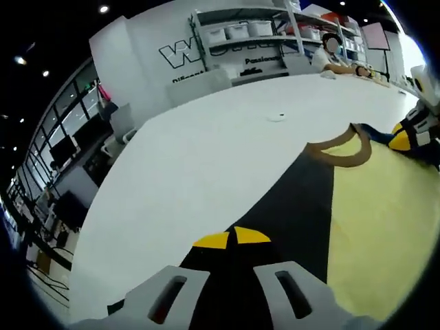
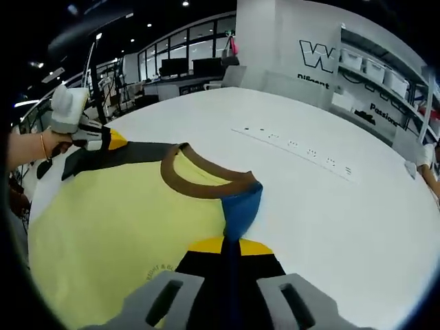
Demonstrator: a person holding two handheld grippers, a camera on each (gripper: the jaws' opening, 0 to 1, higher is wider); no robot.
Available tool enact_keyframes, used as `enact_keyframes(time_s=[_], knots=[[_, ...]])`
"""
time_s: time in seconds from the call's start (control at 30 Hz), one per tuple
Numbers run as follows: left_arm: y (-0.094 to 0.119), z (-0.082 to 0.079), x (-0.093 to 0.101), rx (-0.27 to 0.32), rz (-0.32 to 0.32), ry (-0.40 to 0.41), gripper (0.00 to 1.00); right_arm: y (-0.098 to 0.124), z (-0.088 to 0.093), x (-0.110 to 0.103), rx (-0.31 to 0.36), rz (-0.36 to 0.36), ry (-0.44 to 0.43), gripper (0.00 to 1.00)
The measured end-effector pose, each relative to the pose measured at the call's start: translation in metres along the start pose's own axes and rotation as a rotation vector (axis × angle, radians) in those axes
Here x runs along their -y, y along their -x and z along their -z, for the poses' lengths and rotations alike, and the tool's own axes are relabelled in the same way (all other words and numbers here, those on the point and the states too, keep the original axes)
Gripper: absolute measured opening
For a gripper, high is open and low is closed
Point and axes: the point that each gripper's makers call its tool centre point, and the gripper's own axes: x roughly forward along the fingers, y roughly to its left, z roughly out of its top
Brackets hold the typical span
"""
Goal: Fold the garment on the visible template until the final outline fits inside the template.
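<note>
yellow t-shirt (image 2: 117, 220) lies flat, both grippers' fingers pinching its black sleeves.

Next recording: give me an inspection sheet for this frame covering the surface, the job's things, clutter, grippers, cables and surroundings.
Surface: large white table, mostly bare.
Job's things: yellow T-shirt with brown collar, black sleeves and a blue patch, lying flat; no template outline can be made out.
Clutter: small white object on the table; a row of small dark marks on its top.
Grippers: left gripper with fingers closed on a black sleeve; right gripper with fingers closed on the other sleeve's blue-and-black edge.
Cables: nothing seen.
Surroundings: shelving with white bins, a white wall with lettering, monitors on desks, a seated person at the far table.
</note>
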Motion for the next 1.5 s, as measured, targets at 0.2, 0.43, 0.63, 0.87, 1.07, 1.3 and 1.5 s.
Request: enact_keyframes(time_s=[0.2,0.43,0.63,0.87,1.07,1.3,1.5], knots=[[-0.003,-0.001,-0.002,0.008,0.001,0.013,0.04,-0.004,-0.003,0.005,0.002,0.01,-0.01,0.0],[0.006,0.005,-0.007,-0.015,0.045,0.244,0.05,0.002,-0.014,0.001,0.03,-0.035,-0.095,0.05],[0.021,-0.002,-0.005,0.009,0.067,0.212,0.33,0.012,-0.032,-0.005,0.056,-0.033,-0.054,0.23],[0.035,-0.013,-0.002,0.032,0.084,0.192,0.53,0.023,-0.039,-0.016,0.06,-0.041,-0.048,0.41],[0.05,-0.004,-0.001,0.002,0.096,0.187,0.65,0.039,-0.032,-0.02,0.05,-0.032,-0.055,0.49],[0.068,0.019,-0.008,-0.058,0.078,0.142,0.66,0.058,-0.023,-0.022,0.041,-0.007,-0.074,0.54],[0.086,0.037,-0.016,-0.086,0.062,0.16,0.64,0.07,-0.02,-0.029,0.048,-0.003,-0.094,0.57]])
